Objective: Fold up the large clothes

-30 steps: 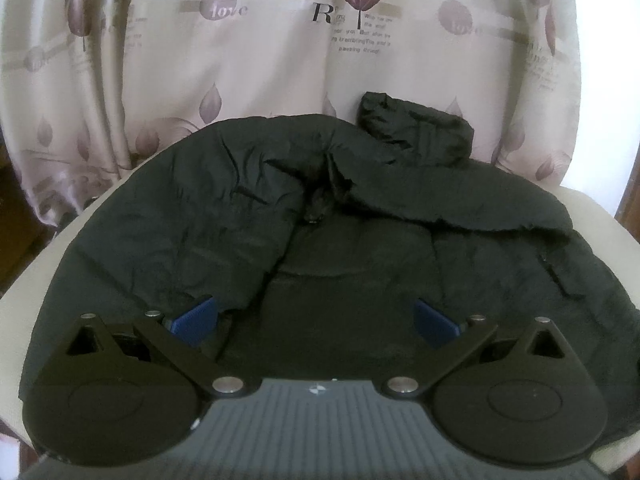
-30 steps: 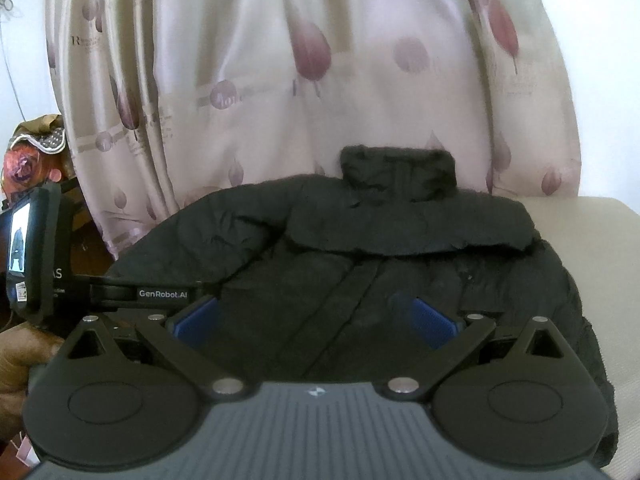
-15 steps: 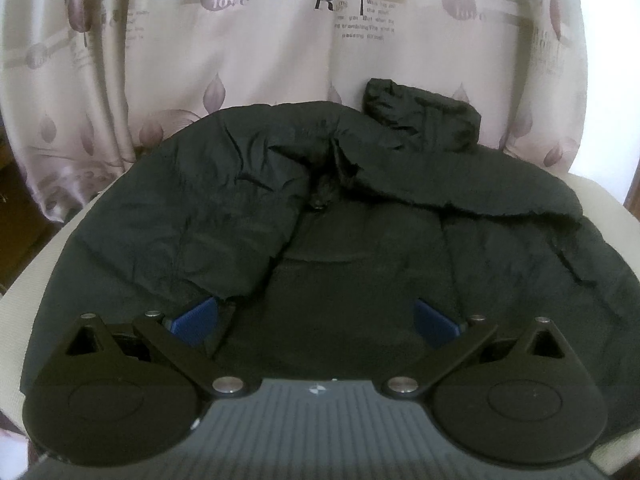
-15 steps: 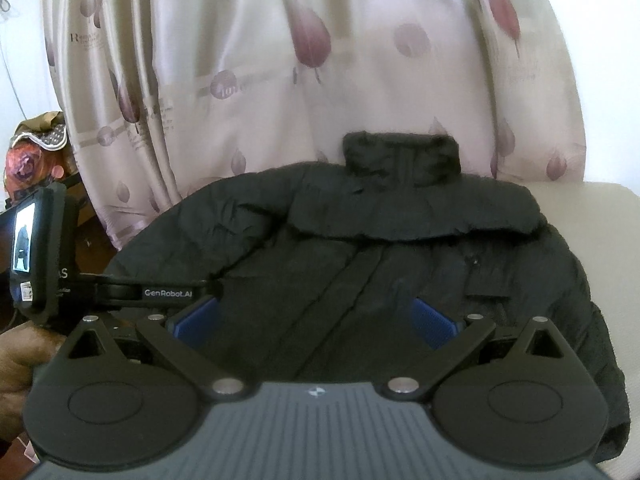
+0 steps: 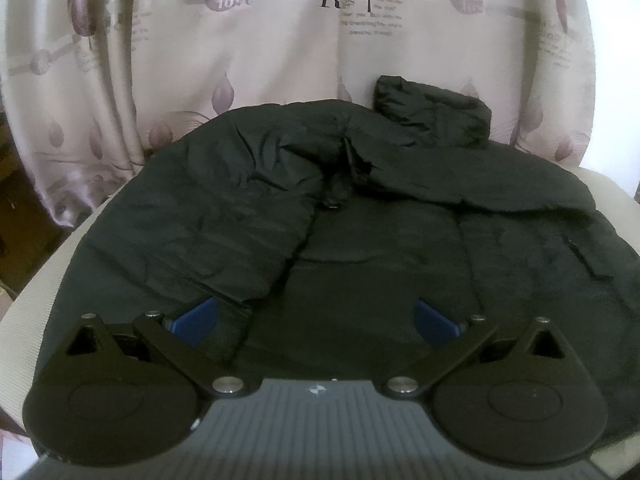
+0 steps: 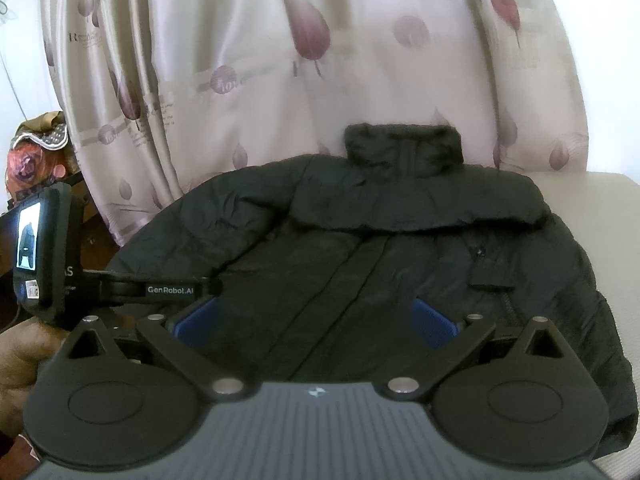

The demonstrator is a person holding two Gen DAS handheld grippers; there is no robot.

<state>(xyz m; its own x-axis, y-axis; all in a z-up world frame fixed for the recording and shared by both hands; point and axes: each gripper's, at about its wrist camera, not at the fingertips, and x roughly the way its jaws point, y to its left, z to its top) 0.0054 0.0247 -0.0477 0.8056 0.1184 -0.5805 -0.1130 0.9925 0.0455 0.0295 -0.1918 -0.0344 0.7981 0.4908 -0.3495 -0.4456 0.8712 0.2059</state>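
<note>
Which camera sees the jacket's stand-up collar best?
The right wrist view: the collar faces it straight on, upright against the curtain. The left wrist view shows the collar from an angle, off to one side.

One black jacket (image 6: pixel 360 264) is lying here, two grippers (image 5: pixel 314 318) (image 6: pixel 316 318) are hovering, and one curtain (image 6: pixel 280 60) is hanging behind.

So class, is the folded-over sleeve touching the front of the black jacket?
Touching. The left wrist view shows the sleeve lying flat across the jacket front, no gap beneath its edge.
</note>
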